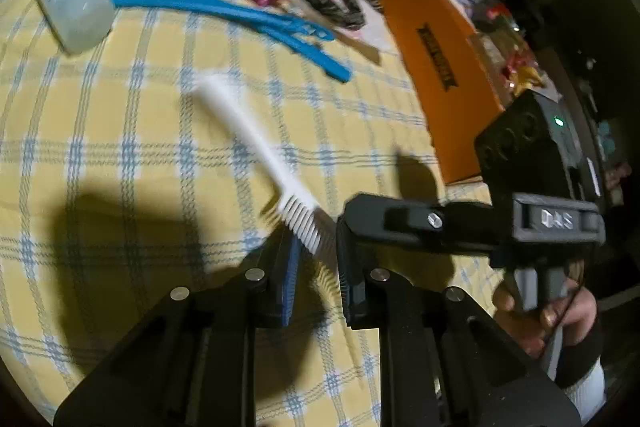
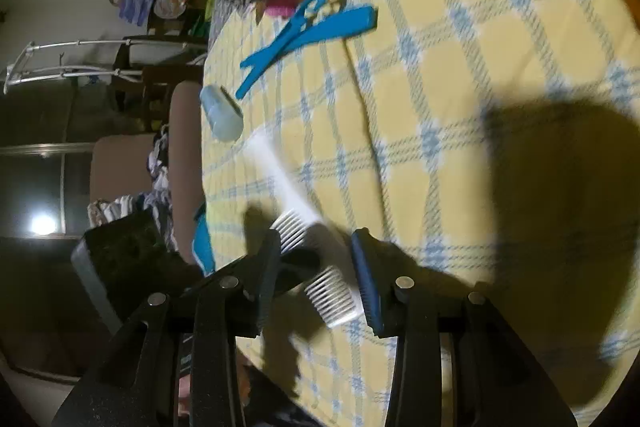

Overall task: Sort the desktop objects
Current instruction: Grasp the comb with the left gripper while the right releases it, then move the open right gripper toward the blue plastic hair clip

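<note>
Both tongs [image 1: 316, 259] [image 2: 316, 267] seemingly pinch the toothed white plastic comb [image 1: 256, 147].

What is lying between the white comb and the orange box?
Nothing: in the left wrist view only bare checked tablecloth shows between the white comb and the orange box.

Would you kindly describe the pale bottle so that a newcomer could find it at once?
Start from the yellow checked cloth that covers the table. Near its far edge lies the blue plastic clip, and at the clip's forked end is the pale bottle. It is the only rounded, stubby, whitish-blue thing there, unlike the long, thin white comb.
</note>
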`<state>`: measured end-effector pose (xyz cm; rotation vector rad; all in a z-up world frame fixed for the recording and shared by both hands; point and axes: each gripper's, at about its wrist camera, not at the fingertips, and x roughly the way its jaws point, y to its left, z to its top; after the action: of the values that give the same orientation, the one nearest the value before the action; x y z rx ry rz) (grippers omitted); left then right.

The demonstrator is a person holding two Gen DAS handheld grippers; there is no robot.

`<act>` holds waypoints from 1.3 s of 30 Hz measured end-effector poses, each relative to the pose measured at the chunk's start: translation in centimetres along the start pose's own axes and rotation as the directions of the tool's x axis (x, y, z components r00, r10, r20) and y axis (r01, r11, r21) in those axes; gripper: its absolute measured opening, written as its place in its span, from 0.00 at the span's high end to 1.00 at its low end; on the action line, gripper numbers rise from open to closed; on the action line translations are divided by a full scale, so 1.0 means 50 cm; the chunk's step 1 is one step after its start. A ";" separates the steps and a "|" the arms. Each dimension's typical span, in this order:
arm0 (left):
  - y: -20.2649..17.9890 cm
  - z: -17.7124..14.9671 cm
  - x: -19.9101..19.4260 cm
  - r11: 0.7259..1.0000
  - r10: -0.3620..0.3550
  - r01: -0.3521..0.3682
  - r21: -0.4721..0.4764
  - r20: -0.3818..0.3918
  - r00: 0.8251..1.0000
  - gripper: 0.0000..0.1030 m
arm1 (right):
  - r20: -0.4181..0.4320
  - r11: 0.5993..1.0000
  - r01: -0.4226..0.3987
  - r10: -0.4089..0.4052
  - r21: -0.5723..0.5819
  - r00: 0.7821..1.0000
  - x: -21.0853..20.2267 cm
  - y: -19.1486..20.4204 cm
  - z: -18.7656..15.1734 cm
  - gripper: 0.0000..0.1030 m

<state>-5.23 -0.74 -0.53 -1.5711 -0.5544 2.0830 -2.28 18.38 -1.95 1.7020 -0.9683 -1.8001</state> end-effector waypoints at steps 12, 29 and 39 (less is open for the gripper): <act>0.005 -0.003 0.003 1.000 -0.021 0.021 -0.020 0.003 1.000 0.85 | -0.015 1.000 -0.031 0.031 -0.003 0.999 0.020 0.014 -0.004 0.60; 0.014 0.009 -0.065 1.000 -0.006 0.009 -0.022 0.112 0.994 0.97 | 0.249 0.918 0.324 -0.266 -0.230 0.931 -0.028 0.102 0.027 0.47; 0.034 0.011 -0.105 0.999 -0.025 0.032 -0.037 0.169 0.985 0.97 | 0.329 0.889 0.403 -0.322 -0.216 0.888 -0.034 0.093 0.081 0.47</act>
<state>-4.75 -5.23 2.73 -1.4074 -0.6772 2.2088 -6.67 17.36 2.60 1.5473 -0.4741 -2.3540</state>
